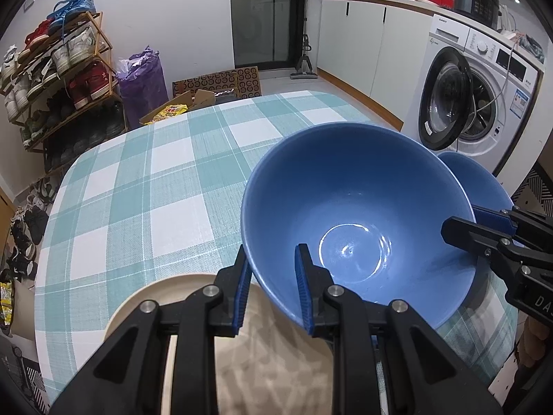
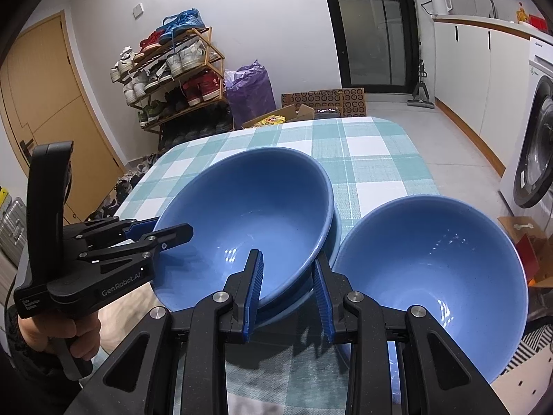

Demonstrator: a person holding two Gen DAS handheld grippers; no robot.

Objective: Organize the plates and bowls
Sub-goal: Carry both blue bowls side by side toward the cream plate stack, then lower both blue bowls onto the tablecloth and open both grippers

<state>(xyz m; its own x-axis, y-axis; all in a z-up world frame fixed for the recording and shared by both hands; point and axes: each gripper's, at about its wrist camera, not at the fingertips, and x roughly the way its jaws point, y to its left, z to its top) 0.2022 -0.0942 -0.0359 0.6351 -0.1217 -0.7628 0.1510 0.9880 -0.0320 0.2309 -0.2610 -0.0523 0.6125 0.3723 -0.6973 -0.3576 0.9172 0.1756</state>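
Two deep, round, glossy blue ceramic bowls sit at the near end of the teal-and-white checked woven tablecloth (image 1: pixel 166 180). The large blue bowl (image 1: pixel 356 214) is tilted off the cloth and appears to nest inside another blue bowl beneath it, though the lower rim shows only as a thin band in the right wrist view. The second blue bowl (image 2: pixel 432 276) stands just beside it on the right, upright. A flat, matte cream plate (image 1: pixel 138 307) lies under the left gripper, close to the tilted bowl.

The left gripper (image 1: pixel 273 287) has its ribbed blue pads either side of the bowl's near wall, one outside and one inside, narrowed onto the rim and apparently gripping it. The right gripper (image 2: pixel 288 294) straddles the opposite rim of the same bowl the same way, one pad inside and one outside; whether it is actually pinching the wall I cannot tell.

The glaze catches bright highlights, so the surface is likely slick; the bowl looks stiff, fairly heavy and brittle, liable to chip if knocked against its neighbour. The rim is the only hold a two-finger claw gets, best taken well down the wall, with both sides supported so the bowl does not swing
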